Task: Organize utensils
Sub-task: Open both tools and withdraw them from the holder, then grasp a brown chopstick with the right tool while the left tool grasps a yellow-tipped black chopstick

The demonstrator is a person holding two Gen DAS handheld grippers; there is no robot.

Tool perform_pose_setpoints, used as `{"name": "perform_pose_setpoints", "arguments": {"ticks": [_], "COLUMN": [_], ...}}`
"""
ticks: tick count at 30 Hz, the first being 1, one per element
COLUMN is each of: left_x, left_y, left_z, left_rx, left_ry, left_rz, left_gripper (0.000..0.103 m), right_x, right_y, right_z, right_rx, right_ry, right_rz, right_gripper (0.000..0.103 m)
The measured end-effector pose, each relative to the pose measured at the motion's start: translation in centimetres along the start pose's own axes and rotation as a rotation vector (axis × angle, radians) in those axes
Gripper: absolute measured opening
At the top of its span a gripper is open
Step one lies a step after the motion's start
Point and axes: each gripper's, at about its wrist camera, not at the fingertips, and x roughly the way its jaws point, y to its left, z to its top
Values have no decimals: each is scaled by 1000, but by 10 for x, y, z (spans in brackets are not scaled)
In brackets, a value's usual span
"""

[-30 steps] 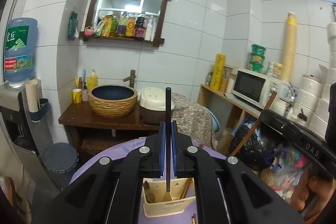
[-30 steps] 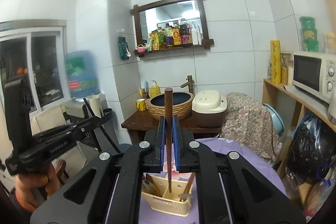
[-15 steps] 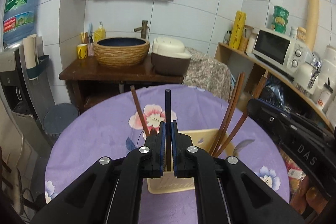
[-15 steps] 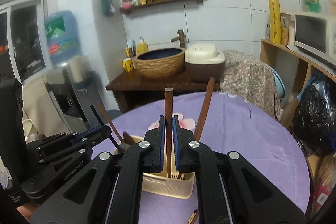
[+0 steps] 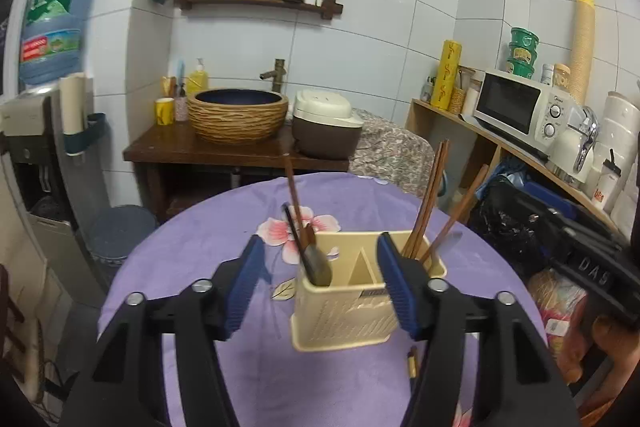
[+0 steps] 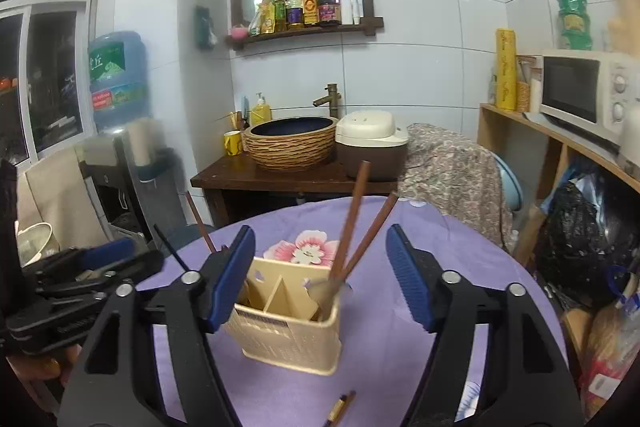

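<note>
A cream plastic utensil holder (image 5: 340, 311) (image 6: 288, 327) with compartments stands on the purple flowered tablecloth (image 5: 224, 227). Its left compartment holds a black-handled utensil (image 5: 298, 243) and a brown stick; its right compartment holds brown chopsticks (image 5: 428, 199) and a wooden-handled utensil (image 6: 352, 223). My left gripper (image 5: 320, 283) is open and empty, just above the holder. My right gripper (image 6: 320, 279) is open and empty, also over the holder. A small brown and gold piece (image 6: 340, 407) lies on the cloth in front of the holder.
Behind the round table stand a dark wooden counter (image 5: 224, 151) with a woven basin (image 5: 238, 117) and a rice cooker (image 5: 324, 127). A shelf with a microwave (image 5: 520, 107) is at the right. A water dispenser (image 5: 44, 67) stands at the left.
Both grippers opened and let go of the utensils they held; the black-handled one now stands in the left compartment and the wooden-handled one in the right compartment.
</note>
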Motion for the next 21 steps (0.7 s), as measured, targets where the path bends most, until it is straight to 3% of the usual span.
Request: {"name": "perform_pose_setpoints", "arguments": {"ticks": [1,3,6,10,15,21], "left_x": [-8,-21,-30,-25,-19,-22], "left_y": [2,4,6,10,10,8], "left_z": [-8,-25,-60,-108,-145,-152], "left_rx": [4,12,45,82,97,101], "left_ry": [-6,-13,5,79,165,173], "left_rz": [18,57,138,248,273,262], "left_gripper": [77,84,91,93,93,93], "right_x": [-8,-22,-33,-22,-4,8], "right_y": [-2,-5,-9,-11,-4,6], "right_z": [-4,-19,-56,-123,-189,-215], "right_rx": [0,-14,-40,-61,-13,-33], "right_ry": [1,27,125,343,518,583], "right_rz": [-14,-46,-166,-253,-227,-261], "right_gripper": [80,93,97,97,97,97]}}
